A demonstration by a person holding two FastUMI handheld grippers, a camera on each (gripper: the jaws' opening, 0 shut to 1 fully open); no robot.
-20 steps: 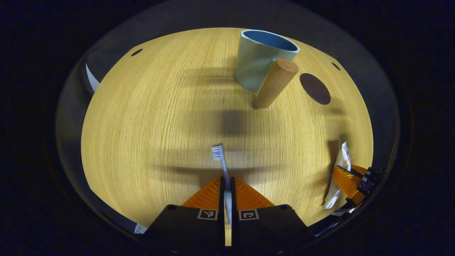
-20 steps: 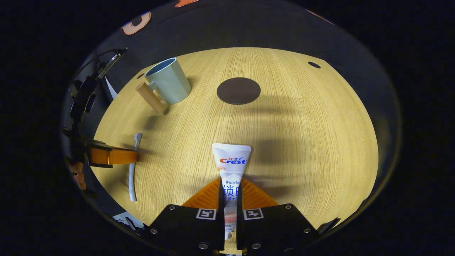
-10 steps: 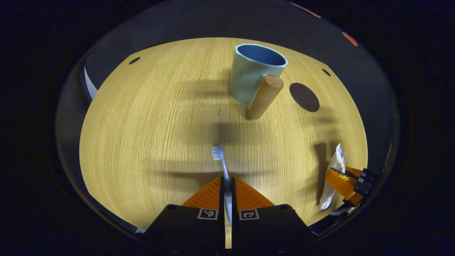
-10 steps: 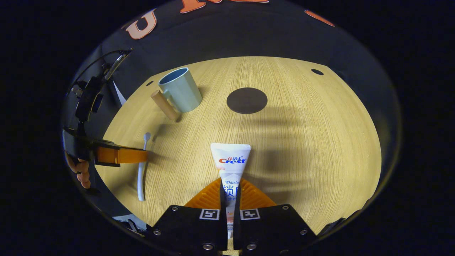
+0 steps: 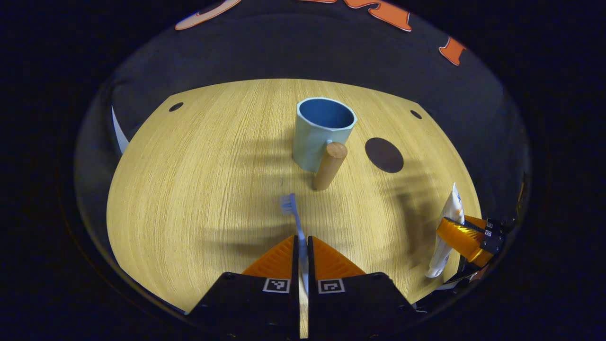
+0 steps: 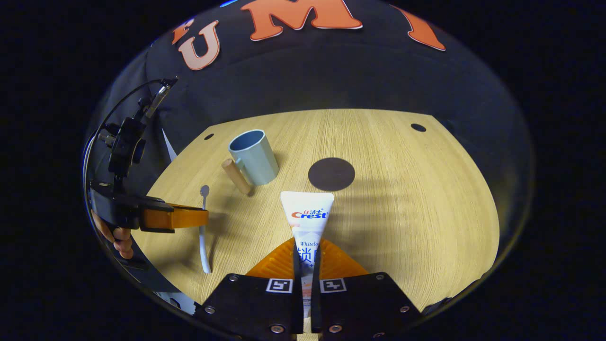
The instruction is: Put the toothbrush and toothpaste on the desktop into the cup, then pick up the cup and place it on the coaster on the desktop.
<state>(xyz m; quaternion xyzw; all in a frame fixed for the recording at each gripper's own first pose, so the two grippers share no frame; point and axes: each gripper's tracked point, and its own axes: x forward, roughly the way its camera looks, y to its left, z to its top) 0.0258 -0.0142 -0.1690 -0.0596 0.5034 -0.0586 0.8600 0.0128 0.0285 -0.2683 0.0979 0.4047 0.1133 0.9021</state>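
Here, in the left gripper view, the left gripper [image 5: 301,241] is pinching the toothbrush [image 5: 294,219] between both fingers, jaws nearly together, bristled head pointing ahead and blurred above the wooden desktop [image 5: 189,189]. Farther ahead the pale blue cup [image 5: 317,137] is standing upright, its wooden handle [image 5: 329,166] facing the camera. The dark round coaster [image 5: 384,155] is lying just to the cup's right, apart from it. At the far right, the right gripper [image 5: 461,235] is holding the toothpaste [image 5: 447,227] upright.

In the right gripper view, the right gripper [image 6: 306,258] is clamping the toothpaste [image 6: 307,218] with both fingers, flat crimped end forward. The cup [image 6: 254,157] is sitting ahead to the left, the coaster [image 6: 331,174] beside it. At the left edge, a hand [image 6: 118,234] is holding the left gripper [image 6: 182,218], the toothbrush [image 6: 203,227] hanging across its fingers
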